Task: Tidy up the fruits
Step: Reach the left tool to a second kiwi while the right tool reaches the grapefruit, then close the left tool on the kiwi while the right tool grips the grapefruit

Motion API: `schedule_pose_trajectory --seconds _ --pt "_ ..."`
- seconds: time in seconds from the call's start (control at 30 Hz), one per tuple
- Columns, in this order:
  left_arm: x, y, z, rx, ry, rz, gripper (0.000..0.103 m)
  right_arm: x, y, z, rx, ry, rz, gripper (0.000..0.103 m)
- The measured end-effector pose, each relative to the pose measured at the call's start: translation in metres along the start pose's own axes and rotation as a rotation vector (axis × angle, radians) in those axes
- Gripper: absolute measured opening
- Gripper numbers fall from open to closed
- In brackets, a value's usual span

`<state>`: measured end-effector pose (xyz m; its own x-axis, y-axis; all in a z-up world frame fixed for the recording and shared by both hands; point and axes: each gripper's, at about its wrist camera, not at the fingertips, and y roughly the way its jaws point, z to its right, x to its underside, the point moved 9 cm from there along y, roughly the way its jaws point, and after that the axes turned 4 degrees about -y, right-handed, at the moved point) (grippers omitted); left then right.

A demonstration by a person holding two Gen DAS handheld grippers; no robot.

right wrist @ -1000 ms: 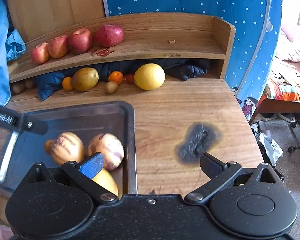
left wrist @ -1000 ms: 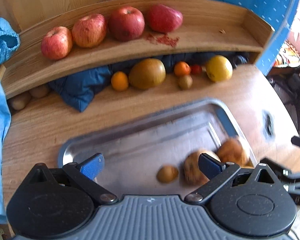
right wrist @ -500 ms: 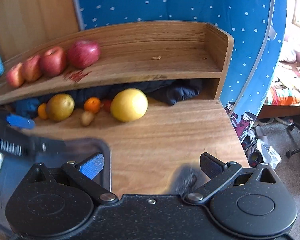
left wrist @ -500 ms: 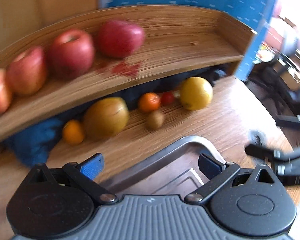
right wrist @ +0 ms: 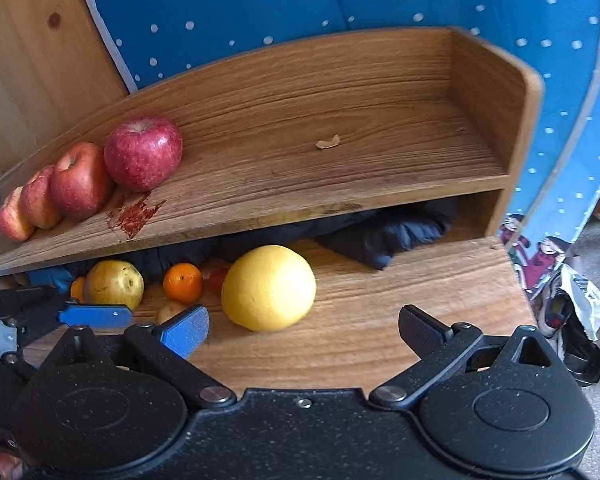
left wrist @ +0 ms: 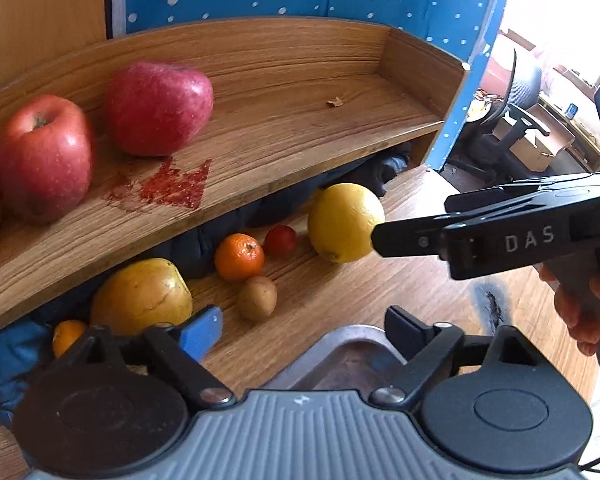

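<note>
The left gripper (left wrist: 302, 322) is spread wide with nothing between its fingers, hovering over the far corner of a metal tray (left wrist: 340, 354) on the wooden surface (left wrist: 412, 292). The right gripper (right wrist: 302, 330) is likewise wide apart and empty, pointed at a large yellow citrus fruit (right wrist: 269, 288) lying on the surface just beyond it. In the left wrist view the right gripper's body comes in from the right, carried by a hand (left wrist: 580, 312), and bears the white letters "DAS"; its tip overlaps the yellow fruit's right side, though whether it touches is hard to tell.

Left of the yellow fruit, under the wooden shelf (right wrist: 340, 168), lie a small red fruit (left wrist: 280, 240), a mandarin (left wrist: 239, 257), a small brown fruit, perhaps a kiwi (left wrist: 257, 297), a big yellow-green fruit (left wrist: 141, 298) and another mandarin (left wrist: 68, 341) at the far left. Dark blue cloth (right wrist: 392, 236) is stuffed behind them.

On the shelf, red apples (right wrist: 143, 153) stand in a row at the left, beside a red stain (right wrist: 134, 214).
</note>
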<state>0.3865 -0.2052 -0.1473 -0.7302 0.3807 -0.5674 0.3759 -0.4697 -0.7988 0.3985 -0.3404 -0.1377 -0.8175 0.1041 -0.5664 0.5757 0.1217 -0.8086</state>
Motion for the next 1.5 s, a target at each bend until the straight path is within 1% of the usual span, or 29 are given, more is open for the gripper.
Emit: schedule_pose_trajectory --seconds 0.1,0.17,0.3,0.37,0.57,0.7,0.8,0.83,0.87,0.9,0.93,0.97,1.1,1.27,1.5 --pt "-0.003 0.007 -0.006 -0.022 -0.029 -0.002 0.081 -0.002 0.01 -0.005 -0.004 -0.002 -0.015 0.098" --pt "-0.005 0.012 -0.01 -0.033 -0.056 -0.005 0.075 -0.005 0.016 -0.007 0.014 -0.001 -0.022 0.094" --pt "-0.009 0.018 -0.012 -0.052 -0.068 0.0 0.066 -0.011 0.025 -0.011 0.032 0.0 -0.026 0.09" --pt "-0.009 0.02 -0.012 -0.057 -0.073 -0.008 0.06 -0.013 0.029 -0.012 0.031 0.001 -0.03 0.086" --pt "-0.01 0.03 -0.012 -0.07 -0.101 -0.024 0.056 -0.015 0.037 -0.017 0.028 -0.011 -0.04 0.081" --pt "-0.01 0.033 -0.012 -0.083 -0.082 -0.024 0.052 -0.013 0.041 -0.02 0.024 -0.014 -0.046 0.075" --pt "-0.011 0.035 -0.011 -0.09 -0.076 -0.025 0.045 -0.012 0.042 -0.022 0.016 -0.014 -0.045 0.068" --pt "-0.012 0.035 -0.012 -0.095 -0.076 -0.024 0.041 -0.012 0.042 -0.024 0.011 -0.015 -0.044 0.065" --pt "-0.013 0.036 -0.012 -0.1 -0.076 -0.024 0.037 -0.012 0.042 -0.025 0.013 -0.021 -0.041 0.065" --pt "-0.013 0.036 -0.014 -0.103 -0.078 -0.024 0.035 -0.012 0.042 -0.026 0.017 -0.029 -0.039 0.065" --pt "-0.013 0.035 -0.015 -0.105 -0.082 -0.023 0.03 -0.012 0.041 -0.028 0.019 -0.037 -0.037 0.065" --pt "-0.013 0.035 -0.016 -0.105 -0.087 -0.023 0.028 -0.011 0.04 -0.029 0.02 -0.041 -0.035 0.065" --pt "-0.011 0.033 -0.017 -0.095 -0.104 -0.027 0.028 -0.005 0.036 -0.03 0.023 -0.041 -0.025 0.064" --pt "-0.008 0.021 -0.015 -0.087 -0.105 -0.011 0.028 0.005 0.027 -0.029 0.023 -0.019 -0.023 0.064" --pt "-0.001 -0.003 -0.018 -0.104 -0.125 0.008 0.028 0.016 0.0 -0.029 0.006 0.005 0.007 0.064"
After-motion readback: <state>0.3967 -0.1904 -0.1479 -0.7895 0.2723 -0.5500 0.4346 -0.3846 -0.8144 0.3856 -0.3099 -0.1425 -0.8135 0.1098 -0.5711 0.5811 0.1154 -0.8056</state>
